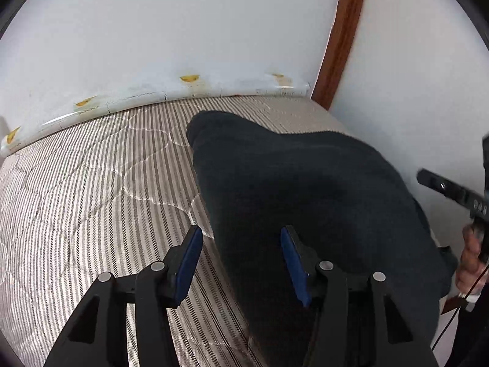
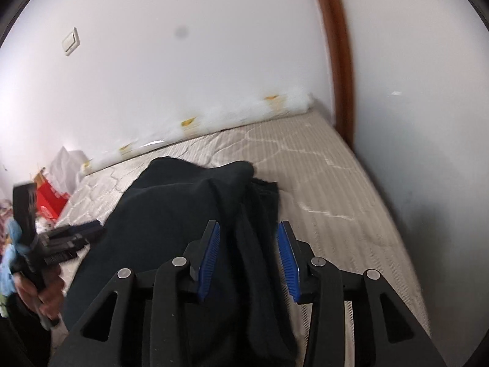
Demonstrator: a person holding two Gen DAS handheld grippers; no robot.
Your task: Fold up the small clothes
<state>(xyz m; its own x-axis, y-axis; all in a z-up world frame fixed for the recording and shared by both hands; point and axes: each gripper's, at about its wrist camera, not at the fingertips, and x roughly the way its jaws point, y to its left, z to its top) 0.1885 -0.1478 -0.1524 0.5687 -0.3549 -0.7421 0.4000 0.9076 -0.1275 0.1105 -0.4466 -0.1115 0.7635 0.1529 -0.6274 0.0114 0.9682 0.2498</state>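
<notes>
A dark navy garment lies bunched on the striped mattress, running from mid-bed toward the near right. My left gripper is open, its blue pads astride the garment's left edge, nothing held. In the right wrist view the same garment lies in folds under my right gripper, which is open above a ridge of cloth. The left gripper shows there at the garment's left edge. The right gripper's body shows at the far right of the left wrist view.
The mattress lies against a white wall, with a plastic-wrapped edge along the back. A brown door frame stands at the right corner. A red box and white bags sit beyond the bed's left end.
</notes>
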